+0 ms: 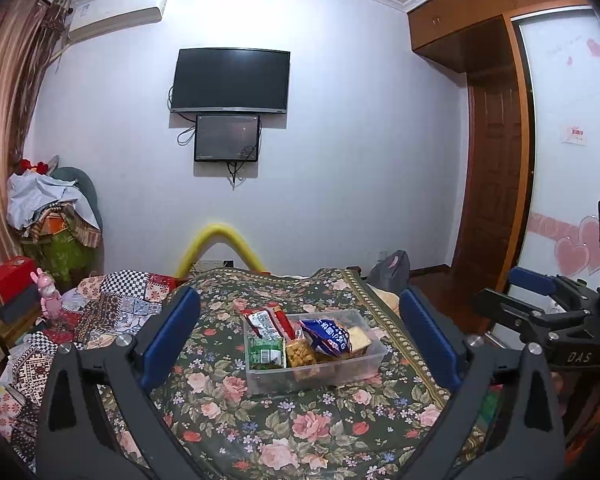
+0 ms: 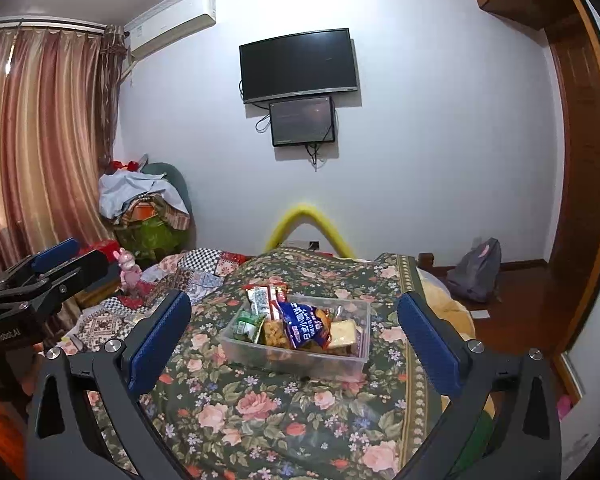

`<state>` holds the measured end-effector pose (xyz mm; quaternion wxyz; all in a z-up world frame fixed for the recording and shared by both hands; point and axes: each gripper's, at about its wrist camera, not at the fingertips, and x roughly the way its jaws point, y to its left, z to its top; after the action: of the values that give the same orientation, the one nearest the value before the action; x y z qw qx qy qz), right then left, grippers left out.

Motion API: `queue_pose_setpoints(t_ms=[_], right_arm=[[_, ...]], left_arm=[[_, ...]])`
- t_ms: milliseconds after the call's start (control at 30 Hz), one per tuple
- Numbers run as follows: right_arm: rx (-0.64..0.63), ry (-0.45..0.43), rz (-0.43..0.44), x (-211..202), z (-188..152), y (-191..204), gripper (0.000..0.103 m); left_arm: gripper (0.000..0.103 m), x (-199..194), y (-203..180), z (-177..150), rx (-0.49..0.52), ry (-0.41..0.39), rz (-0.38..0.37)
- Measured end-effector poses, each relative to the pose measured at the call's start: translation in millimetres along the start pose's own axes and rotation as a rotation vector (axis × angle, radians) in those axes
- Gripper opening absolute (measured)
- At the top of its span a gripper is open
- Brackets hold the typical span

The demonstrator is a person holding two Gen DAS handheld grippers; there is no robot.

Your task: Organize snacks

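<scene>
wardrobe [image 1: 560,80] cut off; packet [image 2: 304,322] print unreadable

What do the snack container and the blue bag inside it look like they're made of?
Rectangular clear container: apparently rigid translucent plastic with a slightly frosted finish; the packets show through its walls. Blue printed snack bag: looks like thin glossy plastic film, crinkled and catching light.

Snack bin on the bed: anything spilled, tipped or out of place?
Nothing stands out. The clear bin sits upright on the floral bedspread with the snack packets inside it; none lie loose on the cover.
</scene>
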<state>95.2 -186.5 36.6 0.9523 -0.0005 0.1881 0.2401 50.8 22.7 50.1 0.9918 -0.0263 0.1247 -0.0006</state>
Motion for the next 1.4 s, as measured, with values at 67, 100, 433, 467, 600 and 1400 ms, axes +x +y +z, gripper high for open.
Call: queue_pose_setpoints(t_ms=[67,100,433,467,600,1400], right_arm=[[-0.001,-0.002,-0.004,-3,-2,0,0.103],[-0.002,0.000,-0.004,-3,-2,0,0.103],[0.001,-0.005,-0.001,-10,-5,2,0.103],[0.001,-0.005,0.000,-11,-4,2,0.103],[0.000,-0.009,0.000,-13,-5,5,0.103],[-0.005,-0.017,-0.009,-18,0,6,0.103]], left_arm=[[0.101,0,-2,-3,0.007,-0.002,0.004],[0.102,-2,-3,-3,0.008,-0.002,0.006],[0.102,-5,-5,-10,0.007,0.005,0.010],[0.102,-5,-4,-10,0.005,0.006,0.010],[0.102,-6,-3,-9,-0.001,0.008,0.009],[0.102,-3,-4,-9,-0.003,0.024,-0.019]])
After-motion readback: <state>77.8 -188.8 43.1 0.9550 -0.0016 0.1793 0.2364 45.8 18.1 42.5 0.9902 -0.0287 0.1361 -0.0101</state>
